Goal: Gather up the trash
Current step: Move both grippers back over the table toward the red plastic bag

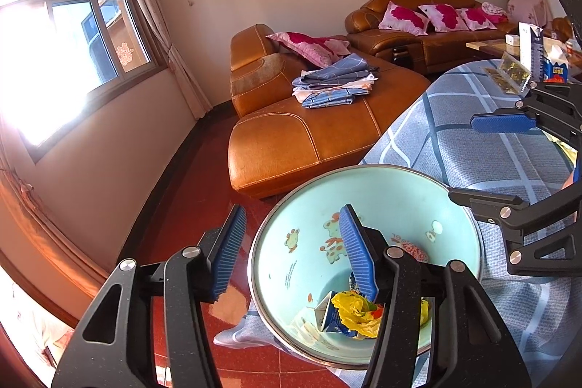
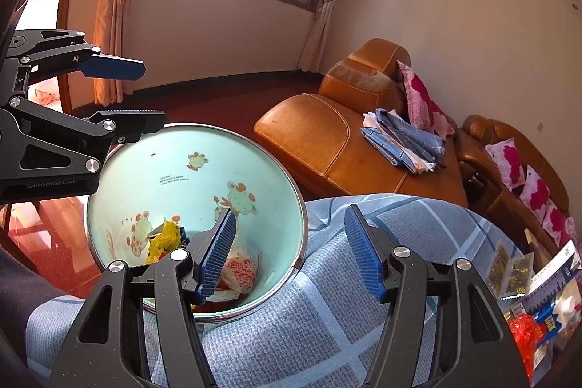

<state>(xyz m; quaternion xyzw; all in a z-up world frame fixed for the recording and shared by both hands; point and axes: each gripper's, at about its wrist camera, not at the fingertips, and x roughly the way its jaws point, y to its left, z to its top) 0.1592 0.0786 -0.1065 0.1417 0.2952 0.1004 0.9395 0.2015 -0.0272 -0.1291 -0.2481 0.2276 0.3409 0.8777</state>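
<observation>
A pale blue bin point(image 1: 382, 199) with cartoon animals and a steel rim stands against the cloth-covered table point(image 1: 473, 148). Inside lie a yellow wrapper point(image 1: 354, 310), a small carton point(image 1: 327, 315) and a red-and-white wrapper point(image 1: 414, 250). My left gripper point(image 1: 294, 242) is open and holds nothing, one finger above the bin and the other over the floor. My right gripper point(image 2: 291, 242) is also open and holds nothing, straddling the bin point(image 2: 174, 155) rim and the tablecloth. Each gripper shows in the other's view, the right gripper point(image 1: 487, 162) and the left gripper point(image 2: 152, 91).
Gold foil packets point(image 2: 509, 268), a blue-and-white box point(image 2: 553, 282) and a red plastic bag point(image 2: 523, 330) lie further along the table. An orange leather sofa point(image 1: 309, 133) with folded cloth and pink pillows stands beyond. The floor point(image 1: 189, 206) is red tile.
</observation>
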